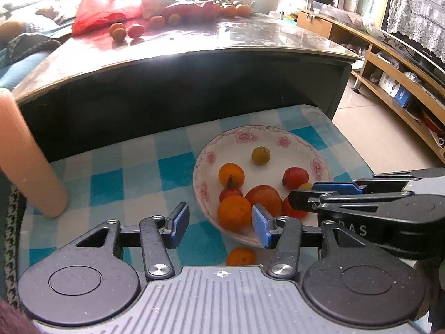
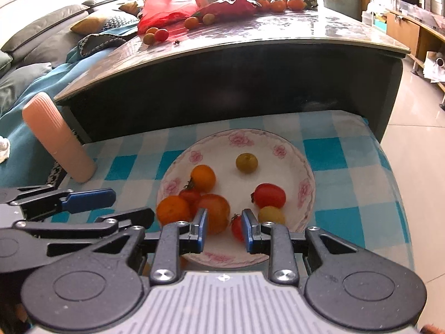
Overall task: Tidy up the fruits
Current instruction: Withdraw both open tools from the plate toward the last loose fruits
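Left wrist view: left claw (image 1: 219, 225) spread wide, empty, above the near rim of white floral-rimmed ceramic bowl (image 1: 278, 136) on blue-and-white checked cloth (image 1: 111, 178). Small orange round fruit (image 1: 241, 256) lies on the cloth just below the claw, outside the bowl. Right wrist view: right claw (image 2: 224, 229) narrower but parted, empty, over the bowl's near edge; small red tomato (image 2: 236, 226) just ahead between its pads. Mixed orange, red and yellow fruits (image 2: 203, 178) sit in the bowl ahead.

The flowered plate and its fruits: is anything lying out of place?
Yes. One small orange fruit lies on the checkered cloth just outside the flowered plate, near the left gripper, while the others sit inside. More loose fruits are scattered on the dark table behind.
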The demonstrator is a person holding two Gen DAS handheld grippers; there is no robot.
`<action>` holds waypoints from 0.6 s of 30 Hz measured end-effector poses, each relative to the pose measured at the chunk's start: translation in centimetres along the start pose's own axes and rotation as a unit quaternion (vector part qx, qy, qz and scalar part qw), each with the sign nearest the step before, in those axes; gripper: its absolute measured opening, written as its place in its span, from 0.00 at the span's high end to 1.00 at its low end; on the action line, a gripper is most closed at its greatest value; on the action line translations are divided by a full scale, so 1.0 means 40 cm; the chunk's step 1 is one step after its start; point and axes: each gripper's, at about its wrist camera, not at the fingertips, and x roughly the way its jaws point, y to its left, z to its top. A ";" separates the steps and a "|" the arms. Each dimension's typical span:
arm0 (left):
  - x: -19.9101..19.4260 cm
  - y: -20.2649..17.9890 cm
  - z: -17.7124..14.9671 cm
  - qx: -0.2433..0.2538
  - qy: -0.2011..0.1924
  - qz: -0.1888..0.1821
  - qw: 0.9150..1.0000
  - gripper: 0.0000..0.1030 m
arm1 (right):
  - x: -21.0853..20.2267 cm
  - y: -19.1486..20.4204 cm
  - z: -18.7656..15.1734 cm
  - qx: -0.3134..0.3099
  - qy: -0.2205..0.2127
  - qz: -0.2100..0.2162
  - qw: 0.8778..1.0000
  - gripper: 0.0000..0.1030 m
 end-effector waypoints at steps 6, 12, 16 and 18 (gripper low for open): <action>-0.027 0.015 -0.025 -0.004 0.005 0.007 1.000 0.43 | -0.014 0.030 -0.030 0.008 0.007 0.010 1.000 0.60; -0.055 0.023 -0.062 0.006 0.011 0.011 1.000 0.43 | -0.023 0.056 -0.065 0.009 0.020 0.020 1.000 0.60; -0.068 0.034 -0.089 0.008 0.018 0.013 1.000 0.43 | -0.017 0.077 -0.087 0.002 0.031 0.026 0.999 0.60; -0.072 0.041 -0.103 0.011 0.023 0.012 1.000 0.41 | -0.009 0.086 -0.096 -0.003 0.037 0.029 0.999 0.60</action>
